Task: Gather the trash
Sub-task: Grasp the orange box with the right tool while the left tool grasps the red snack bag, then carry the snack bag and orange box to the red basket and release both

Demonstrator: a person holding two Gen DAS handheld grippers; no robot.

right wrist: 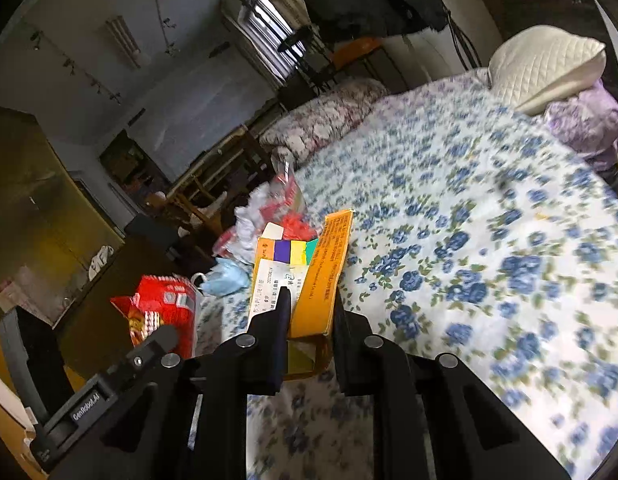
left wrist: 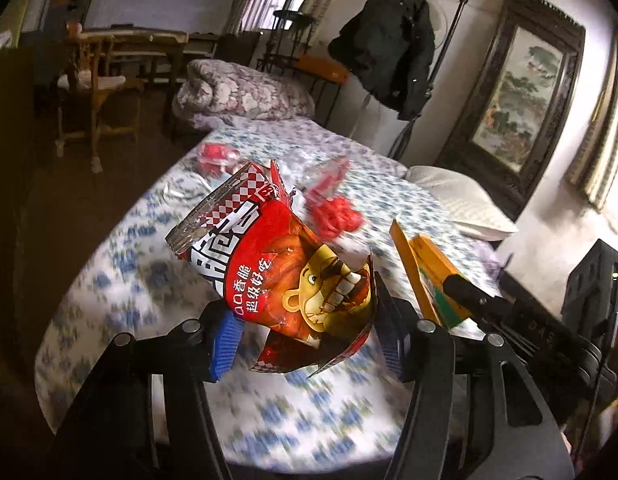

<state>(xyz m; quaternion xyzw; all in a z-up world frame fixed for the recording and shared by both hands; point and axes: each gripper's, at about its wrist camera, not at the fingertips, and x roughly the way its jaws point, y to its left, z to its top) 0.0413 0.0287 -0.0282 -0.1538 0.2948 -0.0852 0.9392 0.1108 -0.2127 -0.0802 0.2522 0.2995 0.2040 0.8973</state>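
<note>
Left wrist view: looked forward and downward over a bed with a blue-flowered sheet. Held the left gripper raised above the sheet, partway open, with blue ribbed pads pressed against either side of a crumpled red snack bag printed with a cartoon lion. Bag lifted clear of the bed, its torn checkered mouth tilted up and away to the left. Beyond it, on the sheet, lay more red and white wrappers, blurred. To the right, saw the right gripper's black finger clamped on a yellow box, just beside the bag. Farther off: a white pillow, a folded floral quilt, a dark coat hung on a stand, a framed painting, a wooden chair.

Right wrist view: pointed downward across the same bed, picture tilted. Had the right gripper nearly closed, black fingers squeezing the yellow box from both sides, box upright above the sheet, a white printed label and coloured stripes on its near face. Left of it, the red snack bag at the left gripper's tip. Behind the box, a heap of wrappers and a pale blue face mask near the bed's edge. White pillow at upper right.
</note>
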